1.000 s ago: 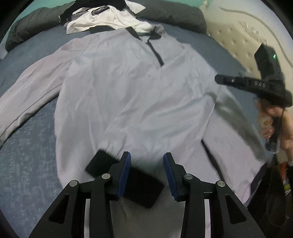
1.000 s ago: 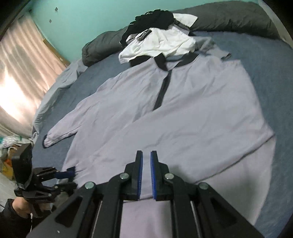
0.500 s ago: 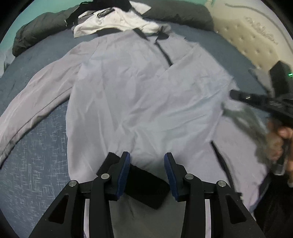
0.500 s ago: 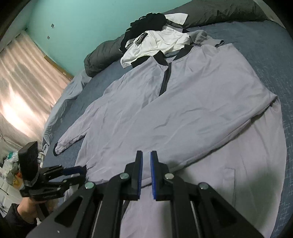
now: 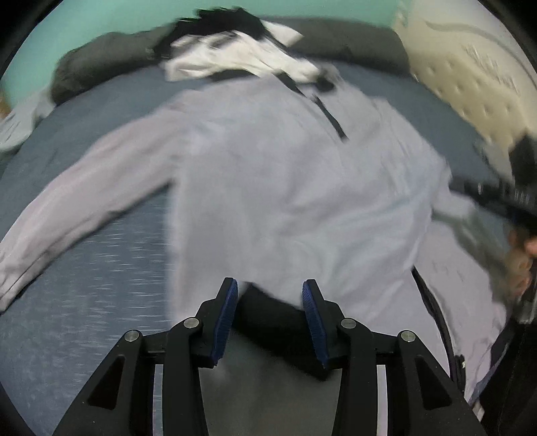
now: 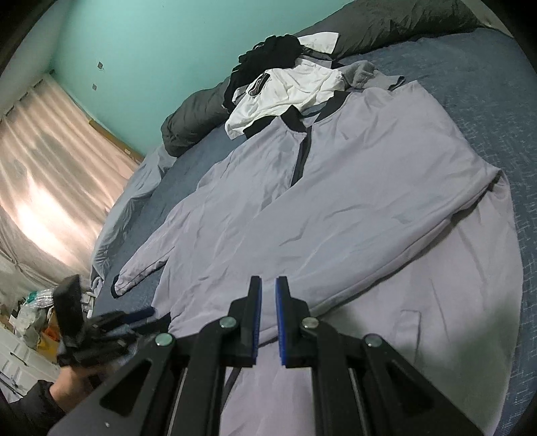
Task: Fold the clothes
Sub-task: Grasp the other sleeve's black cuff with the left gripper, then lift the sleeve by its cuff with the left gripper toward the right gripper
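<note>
left gripper jaws apart above black cuff of lilac jacket. right gripper jaws nearly together, nothing between. spread flat on blue bed.

Bedroom surroundings

A blue bedspread covers the bed; dark grey pillows line the teal wall, a pale curtain hangs beside it, and a cream tufted headboard stands opposite.

My left hand-held gripper hangs with jaws apart over the black cuff of a lilac-grey jacket spread on the blue bed. White and black clothes are piled beyond its collar.
</note>
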Tool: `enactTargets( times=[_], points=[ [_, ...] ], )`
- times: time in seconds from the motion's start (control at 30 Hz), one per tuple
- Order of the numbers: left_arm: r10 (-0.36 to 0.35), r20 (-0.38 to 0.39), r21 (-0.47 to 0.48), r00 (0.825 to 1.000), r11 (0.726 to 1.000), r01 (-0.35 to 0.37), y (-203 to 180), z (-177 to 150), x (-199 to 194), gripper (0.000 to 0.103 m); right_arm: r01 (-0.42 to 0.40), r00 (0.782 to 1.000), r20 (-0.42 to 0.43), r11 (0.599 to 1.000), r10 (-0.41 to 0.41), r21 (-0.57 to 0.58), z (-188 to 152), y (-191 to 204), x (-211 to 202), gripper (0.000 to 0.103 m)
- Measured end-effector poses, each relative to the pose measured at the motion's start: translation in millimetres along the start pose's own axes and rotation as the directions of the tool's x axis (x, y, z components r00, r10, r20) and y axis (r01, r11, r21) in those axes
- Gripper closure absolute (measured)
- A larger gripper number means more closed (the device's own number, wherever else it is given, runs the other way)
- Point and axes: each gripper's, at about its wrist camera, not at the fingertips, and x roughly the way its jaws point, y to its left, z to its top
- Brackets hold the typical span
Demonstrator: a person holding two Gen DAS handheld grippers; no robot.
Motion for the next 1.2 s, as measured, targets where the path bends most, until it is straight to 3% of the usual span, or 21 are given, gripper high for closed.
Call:
enactTargets(
  times=[0.1, 0.2, 0.33, 0.47, 0.73, 0.93, 1.07, 1.2],
  points=[
    [-0.02, 0.011, -0.175, 1.0, 0.984, 0.022, 55, 3, -9, 0.059, -0.008, 1.0, 0.006, 1.0, 0.008, 0.008, 0, -2, -2, 0.095],
    [0.013, 0.034, -0.31, 0.999, 0.951, -0.002, 117, -1, -15, 0.059, -0.003, 1.0, 0.009, 1.0, 0.003, -0.01, 0, 2, -2, 0.095],
    [0.046, 0.061, -0.499, 0.997, 0.867, -0.009, 196, -18, -26, 0.059, 0.012, 1.0, 0.019, 0.999, -0.012, -0.031, 0, 5, -2, 0.095],
    [0.122, 0.044, -0.604, 0.992, 0.794, -0.07, 253, -32, -34, 0.059, 0.022, 1.0, 0.012, 0.999, -0.022, -0.032, -1, 4, 1, 0.095],
    [0.184, 0.066, -0.767, 0.981, 0.638, -0.068, 319, -57, -46, 0.059, 0.024, 1.0, -0.011, 0.999, -0.025, -0.046, -3, 8, 13, 0.095],
    [0.19, 0.108, -0.835, 0.976, 0.551, -0.015, 345, -68, -43, 0.052, 0.043, 0.999, -0.007, 0.996, -0.044, -0.082, -4, 15, 14, 0.095],
    [0.2, 0.148, -0.879, 0.969, 0.476, 0.036, 362, -75, -42, 0.048, 0.054, 0.999, 0.001, 0.994, -0.054, -0.096, -5, 16, 13, 0.095],
    [0.228, 0.157, -0.894, 0.961, 0.447, 0.04, 372, -74, -40, 0.048, 0.055, 0.998, -0.001, 0.994, -0.055, -0.09, -4, 14, 14, 0.095]
  ],
)
